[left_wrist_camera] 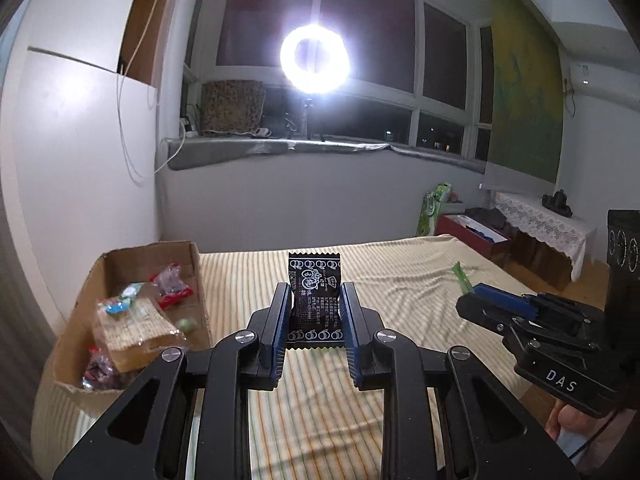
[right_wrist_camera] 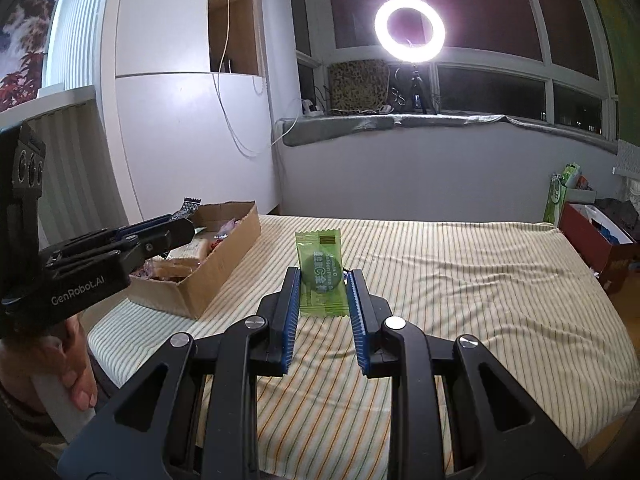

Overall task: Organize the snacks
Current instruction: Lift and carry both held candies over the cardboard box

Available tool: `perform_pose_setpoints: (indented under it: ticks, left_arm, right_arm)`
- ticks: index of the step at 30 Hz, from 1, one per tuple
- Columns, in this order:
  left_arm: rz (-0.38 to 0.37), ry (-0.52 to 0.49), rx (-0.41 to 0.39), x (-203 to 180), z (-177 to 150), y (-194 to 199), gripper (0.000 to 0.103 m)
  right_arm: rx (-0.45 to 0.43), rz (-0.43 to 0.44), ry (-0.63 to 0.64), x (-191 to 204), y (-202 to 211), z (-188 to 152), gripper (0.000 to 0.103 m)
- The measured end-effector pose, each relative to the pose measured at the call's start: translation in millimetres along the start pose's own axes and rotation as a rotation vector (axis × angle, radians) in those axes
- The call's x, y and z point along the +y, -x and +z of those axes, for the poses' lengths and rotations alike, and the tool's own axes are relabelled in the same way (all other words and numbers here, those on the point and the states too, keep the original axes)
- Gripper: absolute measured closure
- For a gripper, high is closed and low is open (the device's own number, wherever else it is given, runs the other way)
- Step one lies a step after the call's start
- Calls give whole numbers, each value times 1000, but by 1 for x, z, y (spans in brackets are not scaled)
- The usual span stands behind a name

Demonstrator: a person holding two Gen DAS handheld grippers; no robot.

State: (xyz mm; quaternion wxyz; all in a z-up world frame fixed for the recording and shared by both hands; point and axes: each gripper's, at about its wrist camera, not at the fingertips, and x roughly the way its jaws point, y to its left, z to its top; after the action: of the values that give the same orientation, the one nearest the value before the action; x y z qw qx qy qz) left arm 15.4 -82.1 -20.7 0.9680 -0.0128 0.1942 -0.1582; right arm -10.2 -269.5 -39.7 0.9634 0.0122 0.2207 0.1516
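Note:
My left gripper (left_wrist_camera: 316,294) is shut on a black snack packet (left_wrist_camera: 315,294) with white print, held upright above the striped bed. My right gripper (right_wrist_camera: 323,280) is shut on a green snack packet (right_wrist_camera: 321,274), also upright above the bed. A cardboard box (left_wrist_camera: 116,258) sits at the bed's left edge and holds several wrapped snacks, among them a red packet (left_wrist_camera: 171,286) and a flat biscuit pack (left_wrist_camera: 134,330). The box (right_wrist_camera: 236,236) also shows in the right wrist view, beyond the left gripper (right_wrist_camera: 182,218). The right gripper (left_wrist_camera: 476,292) shows at the right of the left wrist view.
The bed (right_wrist_camera: 460,280) has a striped yellow sheet. A ring light (right_wrist_camera: 409,30) stands on the windowsill behind. A red box (right_wrist_camera: 600,240) and a green bag (right_wrist_camera: 558,194) sit on the floor at the right. A white wardrobe (right_wrist_camera: 176,128) stands at the left.

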Motion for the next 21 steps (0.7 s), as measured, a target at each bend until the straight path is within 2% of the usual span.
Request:
perform_pose_setpoints:
  ticks: [7, 11, 16, 21]
  left_arm:
    - [-7, 25, 11, 8, -14, 5, 80]
    - [7, 70, 21, 30, -25, 10, 80]
    - [67, 136, 10, 74, -32, 25, 80]
    - [178, 195, -34, 126, -30, 53, 80]
  right_arm:
    - [34, -1, 22, 17, -8, -2, 79]
    - [69, 25, 62, 41, -25, 1, 79]
    - [86, 97, 120, 87, -56, 14, 79]
    - [89, 221, 188, 144, -90, 25, 79]
